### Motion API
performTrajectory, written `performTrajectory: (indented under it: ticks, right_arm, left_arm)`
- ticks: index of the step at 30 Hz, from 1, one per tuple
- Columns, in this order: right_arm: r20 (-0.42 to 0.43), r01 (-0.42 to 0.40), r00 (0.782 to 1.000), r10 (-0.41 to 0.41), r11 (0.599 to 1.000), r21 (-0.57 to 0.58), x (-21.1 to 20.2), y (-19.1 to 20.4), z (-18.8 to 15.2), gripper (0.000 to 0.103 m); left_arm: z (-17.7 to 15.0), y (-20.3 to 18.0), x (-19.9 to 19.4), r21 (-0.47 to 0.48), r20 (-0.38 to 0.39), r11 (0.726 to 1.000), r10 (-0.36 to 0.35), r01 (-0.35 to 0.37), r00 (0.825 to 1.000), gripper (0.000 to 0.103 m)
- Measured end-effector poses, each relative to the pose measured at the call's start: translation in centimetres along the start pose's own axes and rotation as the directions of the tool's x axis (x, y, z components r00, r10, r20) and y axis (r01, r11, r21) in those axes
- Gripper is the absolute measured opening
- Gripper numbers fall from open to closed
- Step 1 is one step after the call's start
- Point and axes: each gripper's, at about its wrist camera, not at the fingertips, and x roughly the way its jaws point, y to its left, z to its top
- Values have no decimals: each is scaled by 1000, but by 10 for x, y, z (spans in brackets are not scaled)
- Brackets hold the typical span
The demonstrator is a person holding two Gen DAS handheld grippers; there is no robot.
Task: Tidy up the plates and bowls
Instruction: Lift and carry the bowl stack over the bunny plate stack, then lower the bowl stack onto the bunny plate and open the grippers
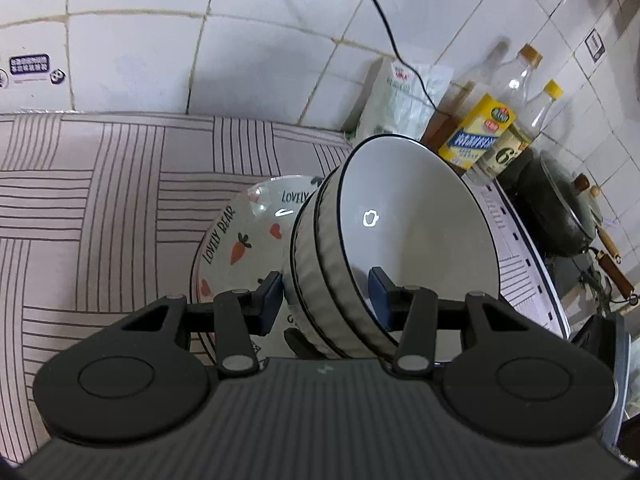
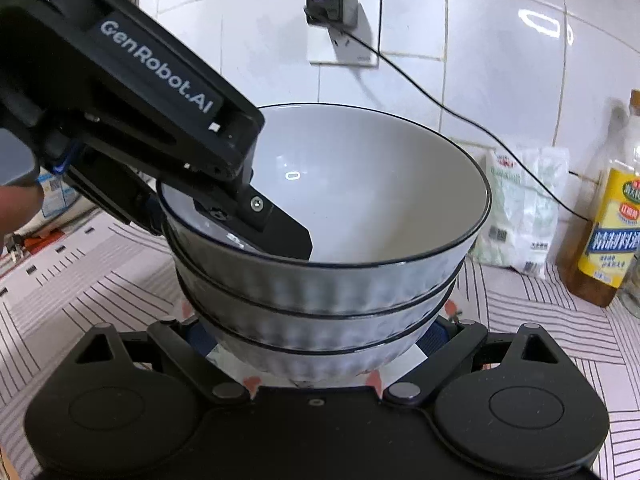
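My left claw (image 1: 326, 300) grips the stacked bowls (image 1: 400, 224) over the carrot plate (image 1: 240, 240); bottles (image 1: 492, 132) crowd the desk's back edge; my right claw's (image 2: 320, 336) state I cannot tell.

The striped counter cloth (image 1: 100, 200) carries a carrot-print plate (image 1: 240, 240), oil bottles (image 1: 476, 132) and a white packet (image 1: 396, 100).

left tool (image 1: 328, 300): angled down, jaws clamped across the wall of the bowl stack (image 1: 360, 248), one pad inside | right tool (image 2: 316, 332): fingertips hidden beneath stack; grip unclear
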Motion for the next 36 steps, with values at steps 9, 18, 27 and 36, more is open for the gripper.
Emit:
performTrajectory:
  ticks: [9,18,27,36]
  right_arm:
    - [-43,-7,999,7,1000,15,10,-4,-6,97]
    - [-72,-4,997,5,1000,6,13,-3,-13,97]
    - [-119,-15,993,20,999,43,12,-7,-9,96]
    - [-128,-90,986,103,991,101,-38,-16,-8,100]
  left_arm:
    - [0,2,13,-22,-26,1000,13,-14,1000,45]
    - [-6,11,21,-66,-46,998,-2,-1,999,45]
    - [-9,-3,6,10,12,992,123,-124,992,47]
    - [-14,-16,-48,7,127,975,219,-222,967,52]
